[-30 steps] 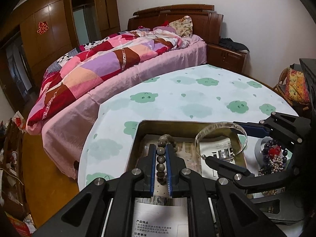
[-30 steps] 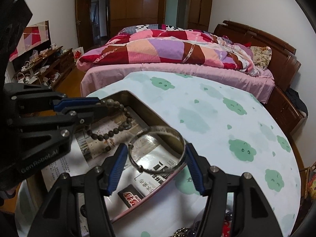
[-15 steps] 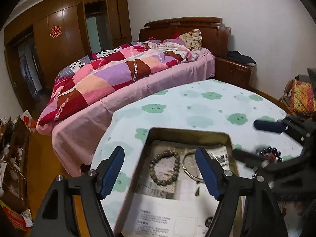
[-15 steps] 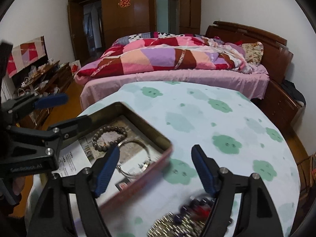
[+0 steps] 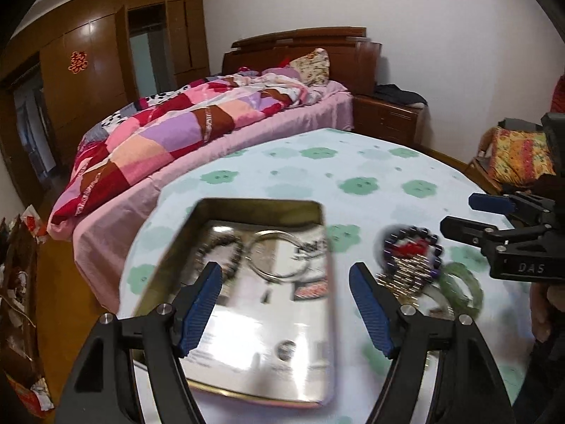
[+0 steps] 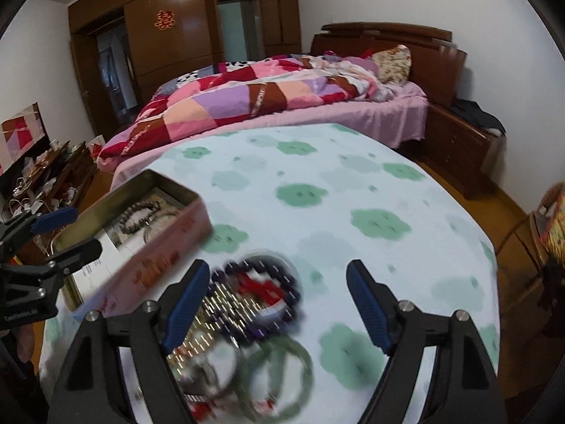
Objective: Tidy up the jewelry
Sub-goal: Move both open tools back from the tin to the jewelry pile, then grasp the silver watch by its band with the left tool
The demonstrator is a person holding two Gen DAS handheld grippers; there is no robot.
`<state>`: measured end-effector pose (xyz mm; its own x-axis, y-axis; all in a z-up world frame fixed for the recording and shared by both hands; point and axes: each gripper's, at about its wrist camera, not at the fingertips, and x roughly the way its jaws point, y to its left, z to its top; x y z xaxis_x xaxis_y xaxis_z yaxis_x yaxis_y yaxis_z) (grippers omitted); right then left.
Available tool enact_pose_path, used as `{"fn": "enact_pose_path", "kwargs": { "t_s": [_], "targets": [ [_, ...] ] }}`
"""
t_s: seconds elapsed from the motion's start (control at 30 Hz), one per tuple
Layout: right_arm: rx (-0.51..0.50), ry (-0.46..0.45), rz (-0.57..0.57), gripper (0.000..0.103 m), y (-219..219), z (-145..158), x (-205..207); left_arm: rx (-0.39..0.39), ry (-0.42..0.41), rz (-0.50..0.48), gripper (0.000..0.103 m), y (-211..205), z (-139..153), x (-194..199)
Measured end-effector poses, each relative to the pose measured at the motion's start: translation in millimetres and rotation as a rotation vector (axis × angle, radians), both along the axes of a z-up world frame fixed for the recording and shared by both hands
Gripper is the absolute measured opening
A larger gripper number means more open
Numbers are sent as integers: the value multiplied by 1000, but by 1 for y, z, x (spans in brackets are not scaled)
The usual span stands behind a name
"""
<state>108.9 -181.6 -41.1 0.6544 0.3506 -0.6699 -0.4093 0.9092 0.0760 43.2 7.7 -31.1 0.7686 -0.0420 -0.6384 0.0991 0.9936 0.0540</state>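
Observation:
An open metal tin (image 5: 261, 208) (image 6: 169, 228) stands on the round table. A brown bead bracelet (image 5: 220, 252) (image 6: 139, 212) and a silver bangle (image 5: 279, 256) (image 6: 159, 224) lie inside it on printed paper. A pile of jewelry lies right of the tin: a dark bead bracelet (image 5: 411, 247) (image 6: 261, 295), gold chains (image 5: 402, 279) and a green bangle (image 5: 461, 289) (image 6: 279, 374). My left gripper (image 5: 286, 305) is open and empty above the tin. My right gripper (image 6: 275, 312) is open and empty over the pile; it also shows in the left wrist view (image 5: 466, 217).
The table (image 6: 353, 190) has a pale cloth with green cloud prints. A bed (image 5: 212, 123) with a patchwork quilt stands behind it. A nightstand (image 5: 388, 120) is at the bed's right. A chair with a yellow cushion (image 5: 519, 155) stands at the right.
Both grippers opened and let go: the bead bracelet and the silver bangle now lie in the tin. Both grippers drew back, and the right one swung over the jewelry pile.

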Motion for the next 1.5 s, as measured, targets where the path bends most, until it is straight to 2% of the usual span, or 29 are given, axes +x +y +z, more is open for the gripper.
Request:
{"fn": "enact_pose_path", "kwargs": {
  "t_s": [0.27, 0.5, 1.13, 1.2, 1.23, 1.27, 1.33, 1.37, 1.43, 1.5],
  "targets": [
    [2, 43, -43, 82, -33, -20, -28, -8, 7, -76, 74, -37, -4, -20],
    [-12, 56, -27, 82, -36, -34, -49, -54, 41, -113, 74, -50, -12, -29],
    [-29, 38, -74, 82, -55, -42, -62, -15, 137, -224, 74, -87, -41, -24],
    [-27, 35, -75, 82, -54, -42, -62, -23, 163, -238, 65, -89, -46, -21],
    [-26, 34, -73, 82, -54, -42, -62, -31, 185, -246, 51, -90, -49, -19],
    [-27, 34, -72, 82, -54, -42, -62, -42, 208, -258, 41, -90, -53, -17],
    [-28, 30, -71, 82, -54, -42, -63, -64, 215, -277, 37, -90, -54, -17],
    [-28, 29, -71, 82, -54, -42, -63, -66, 211, -279, 26, -91, -53, -18],
    [-27, 26, -71, 82, -54, -41, -64, -67, 202, -282, 11, -90, -51, -20],
    [-28, 24, -70, 82, -53, -41, -64, -73, 193, -287, 9, -89, -50, -23]
  ]
}}
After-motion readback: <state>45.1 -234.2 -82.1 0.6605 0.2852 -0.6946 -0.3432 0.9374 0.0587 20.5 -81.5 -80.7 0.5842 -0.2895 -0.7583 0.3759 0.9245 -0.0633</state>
